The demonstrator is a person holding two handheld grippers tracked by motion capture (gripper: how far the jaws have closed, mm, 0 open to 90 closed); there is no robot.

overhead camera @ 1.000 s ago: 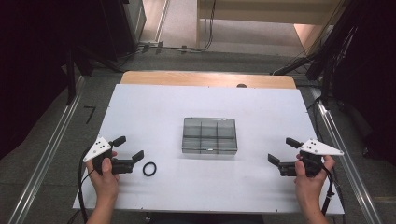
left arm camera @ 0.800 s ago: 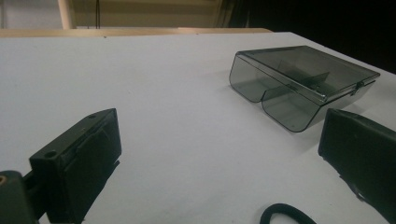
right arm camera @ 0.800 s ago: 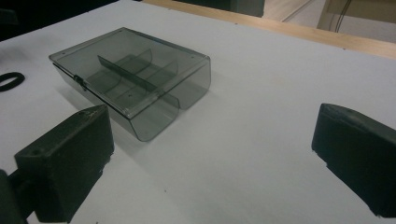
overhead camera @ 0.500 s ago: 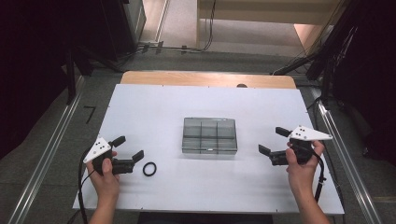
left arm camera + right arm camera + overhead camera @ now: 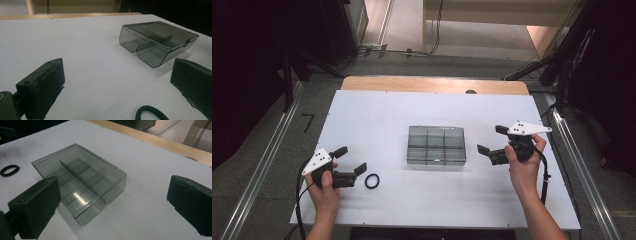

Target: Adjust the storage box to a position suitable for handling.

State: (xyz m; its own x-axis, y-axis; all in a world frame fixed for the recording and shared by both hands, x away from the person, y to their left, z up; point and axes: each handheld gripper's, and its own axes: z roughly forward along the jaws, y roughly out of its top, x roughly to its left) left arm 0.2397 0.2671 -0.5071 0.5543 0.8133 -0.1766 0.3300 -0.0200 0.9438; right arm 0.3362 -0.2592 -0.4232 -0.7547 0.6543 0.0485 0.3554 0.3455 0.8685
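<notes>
The smoked clear plastic compartment box (image 5: 436,145) sits lid down at the middle of the white table (image 5: 372,115), and the black rubber-looking ring (image 5: 372,181) lies near the left front, well apart from it. The left tool (image 5: 351,165) rests low just left of the ring, jaws spread wide and empty; in the left gripper view the ring (image 5: 151,113) lies between them, close to the right jaw. The right tool (image 5: 491,142) hovers just right of the box, jaws likewise parted with nothing between them, aimed at the box's near corner (image 5: 100,202).

The box is thin, glossy and hard, with rounded corners and inner dividers; it will likely skate on the smooth table if only one jaw meets it, or flex and pop from a hard pinch. A small latch seems to sit on one edge, though that's hard to confirm. The ring is a thin, flat loop, so a shallow pinch could flick it away.
</notes>
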